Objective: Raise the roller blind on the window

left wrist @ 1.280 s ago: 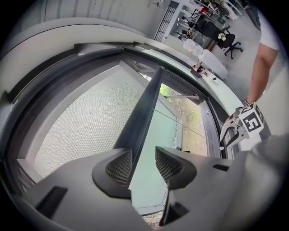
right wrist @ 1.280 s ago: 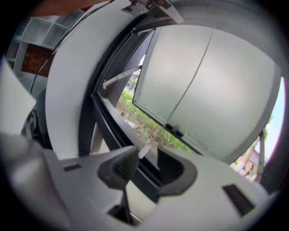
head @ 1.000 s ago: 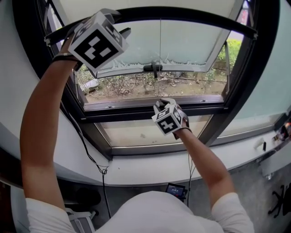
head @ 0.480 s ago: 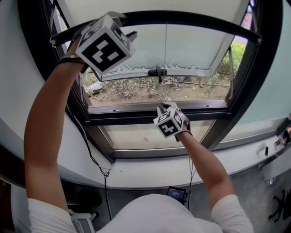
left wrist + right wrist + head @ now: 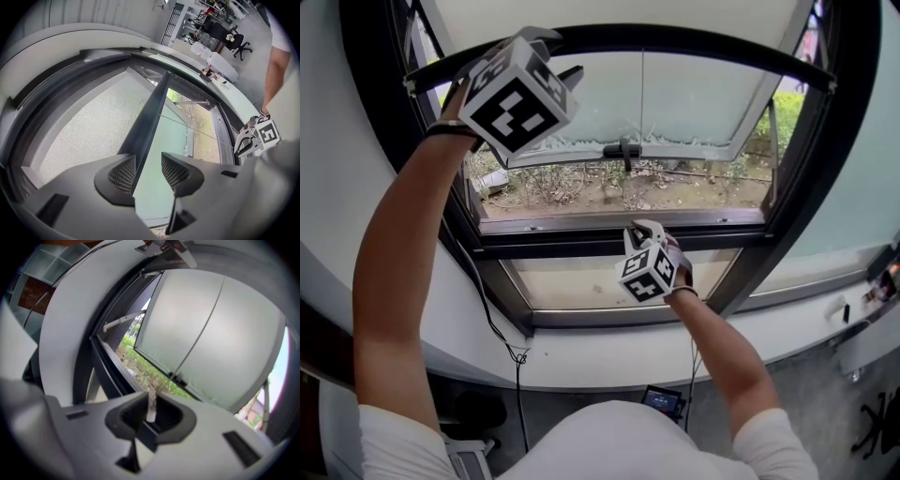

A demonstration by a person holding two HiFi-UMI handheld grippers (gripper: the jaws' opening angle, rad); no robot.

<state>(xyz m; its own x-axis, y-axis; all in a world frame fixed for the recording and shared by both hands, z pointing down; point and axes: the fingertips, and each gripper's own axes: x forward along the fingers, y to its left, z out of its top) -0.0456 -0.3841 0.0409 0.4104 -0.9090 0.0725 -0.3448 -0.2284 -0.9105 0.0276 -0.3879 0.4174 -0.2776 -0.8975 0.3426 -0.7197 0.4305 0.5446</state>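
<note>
The roller blind's pale mesh (image 5: 89, 126) ends in a dark bottom bar (image 5: 694, 37) that arcs across the top of the window. My left gripper (image 5: 564, 69) is raised to the bar's left end. In the left gripper view the bar (image 5: 152, 112) runs between the jaws (image 5: 147, 173) against the left pad, with a gap to the right pad. My right gripper (image 5: 637, 228) is lower, in front of the window's middle rail. Its jaws (image 5: 152, 416) are closing on a small white cord pull (image 5: 151, 406) that sits between them. A thin cord (image 5: 642, 103) hangs down the pane.
The frosted sash (image 5: 684, 103) is tilted outward, with its handle (image 5: 622, 148) at the lower edge and plants outside. A white sill (image 5: 581, 352) curves below the dark frame (image 5: 825, 169). A black cable (image 5: 487, 319) hangs down the wall at left.
My right gripper has dropped a little toward the sill. The left gripper stays up at the blind's bar, barely shifted.
</note>
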